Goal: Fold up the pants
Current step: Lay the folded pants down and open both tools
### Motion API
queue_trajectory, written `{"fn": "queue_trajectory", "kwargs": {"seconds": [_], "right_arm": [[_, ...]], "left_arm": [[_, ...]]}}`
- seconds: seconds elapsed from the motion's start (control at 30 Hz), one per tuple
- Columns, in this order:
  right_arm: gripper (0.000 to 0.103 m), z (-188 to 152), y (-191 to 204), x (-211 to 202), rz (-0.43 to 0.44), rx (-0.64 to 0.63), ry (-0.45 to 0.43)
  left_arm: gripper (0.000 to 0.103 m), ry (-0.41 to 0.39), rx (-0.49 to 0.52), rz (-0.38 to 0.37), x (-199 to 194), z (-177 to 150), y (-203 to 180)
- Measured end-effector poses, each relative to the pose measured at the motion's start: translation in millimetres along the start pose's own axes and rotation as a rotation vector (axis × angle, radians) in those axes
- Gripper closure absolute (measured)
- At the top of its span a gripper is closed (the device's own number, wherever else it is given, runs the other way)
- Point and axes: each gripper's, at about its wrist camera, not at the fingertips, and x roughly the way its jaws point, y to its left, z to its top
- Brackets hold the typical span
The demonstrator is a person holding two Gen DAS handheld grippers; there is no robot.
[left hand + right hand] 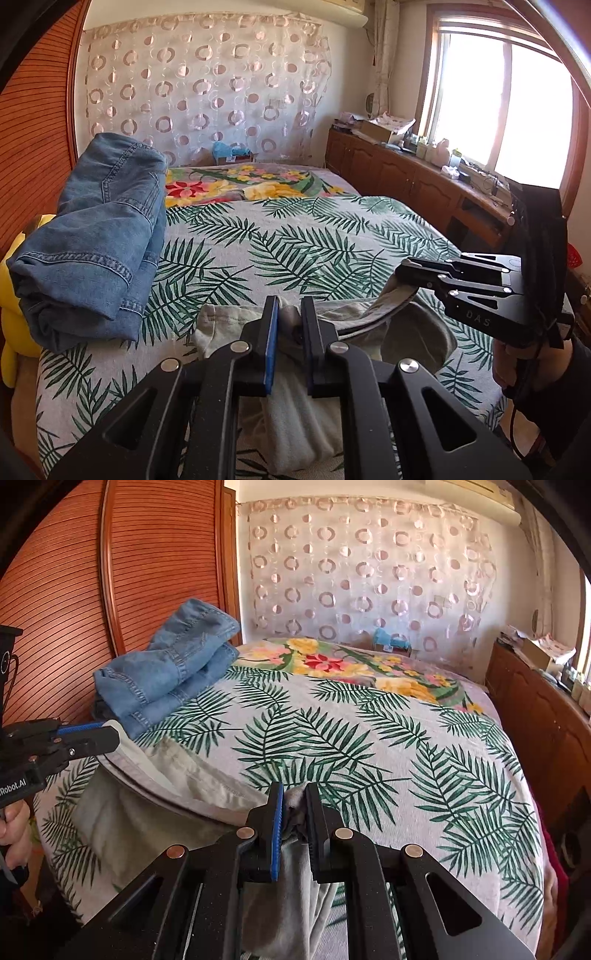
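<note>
I am holding the left gripper (289,321) low in the centre of the left wrist view, its fingers (271,332) drawn nearly together and pinching a bunched fold of the pale grey-green pants (295,417). In the right wrist view I am doing the same with the right gripper (294,808): its fingers (277,819) are closing in on a gathered bit of the same pants (140,812), with cloth hanging below them. The two grippers are each gripping one end of the waistband, which is stretching between them as a taut band; the left gripper is showing at the left edge of the right wrist view (107,734), and the right gripper at the right of the left wrist view (406,271). The pants are lying at the near edge of the bed (314,236), on its palm-leaf bedspread (369,738). A folded pair of blue jeans (96,236) is sitting in the left of both views, well apart from the pants, beside a slatted wooden wardrobe door (74,590).
</note>
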Motion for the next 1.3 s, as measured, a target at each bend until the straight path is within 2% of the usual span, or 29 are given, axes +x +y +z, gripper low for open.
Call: {"fn": "queue_trajectory", "kwargs": {"seconds": [0.2, 0.27, 0.33, 0.43, 0.47, 0.53, 0.57, 0.63, 1.0, 1.3], "right_arm": [[0.092, -3.7, -3.0, 10.6, 0.022, 0.027, 0.022], [0.091, -3.6, -4.7, 11.4, 0.025, 0.039, 0.02], [0.086, -3.0, -5.4, 11.5, 0.019, 0.04, 0.024], [0.081, -2.8, -5.9, 8.2, 0.003, 0.029, 0.022], [0.075, -3.2, -5.9, 5.7, -0.008, 0.025, 0.02], [0.068, -5.3, -7.7, -0.5, -0.015, 0.026, 0.017], [0.066, -6.9, -9.8, -4.8, -0.003, 0.035, 0.011], [0.065, -11.1, -14.3, -13.7, 0.014, 0.049, 0.01], [0.065, -54.9, -20.9, -57.0, 0.068, 0.054, 0.069], [0.065, -70.4, -8.3, -74.4, 0.092, 0.017, 0.099]], "left_arm": [[0.088, 0.039, -0.024, 0.012, 9.2, -8.4, 7.4], [0.078, 0.047, -0.041, 0.02, 9.4, -9.8, 10.7], [0.055, 0.042, -0.055, 0.015, 7.4, -10.9, 13.5], [0.049, 0.037, -0.048, 0.002, 1.7, -13.9, 13.8], [0.045, 0.044, -0.048, 0.005, 1.5, -15.0, 14.4], [0.027, 0.046, -0.057, -0.012, -2.5, -19.7, 16.2], [0.025, 0.047, -0.066, -0.027, -3.7, -22.0, 16.7], [0.025, 0.069, -0.082, -0.051, -4.6, -28.3, 18.1], [0.025, 0.125, -0.058, 0.013, -3.4, -60.0, 13.1], [0.025, 0.171, -0.054, 0.048, 7.3, -72.5, 15.9]]}}
